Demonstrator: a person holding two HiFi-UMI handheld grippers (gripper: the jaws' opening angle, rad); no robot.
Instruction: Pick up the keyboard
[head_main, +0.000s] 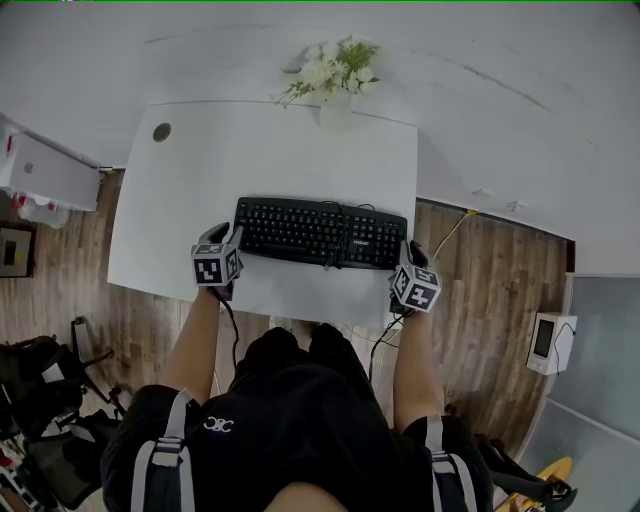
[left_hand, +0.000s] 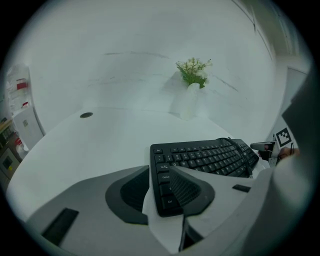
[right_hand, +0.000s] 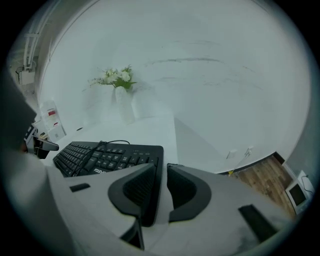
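Approach step, no grip made yet. The keyboard (head_main: 320, 232) lies flat on the white table (head_main: 200, 180), near its front edge. Your left gripper (left_hand: 160, 192) is wide open and straddles the keyboard's left end, one jaw outside it and the other over the keys. Your right gripper (right_hand: 161, 187) shows a narrow gap with the keyboard's right edge in it, nothing clamped. Next: seat both ends, close together, lift level. Mind the cable (right_hand: 100, 143) draped over the keys.

The left gripper (left_hand: 159, 174) holds its jaws apart around the black keyboard's (left_hand: 210, 157) near end, left pad (left_hand: 131, 192) clear of it. Beyond the keyboard a vase of flowers (left_hand: 190, 97) stands on the white table (left_hand: 100, 145).
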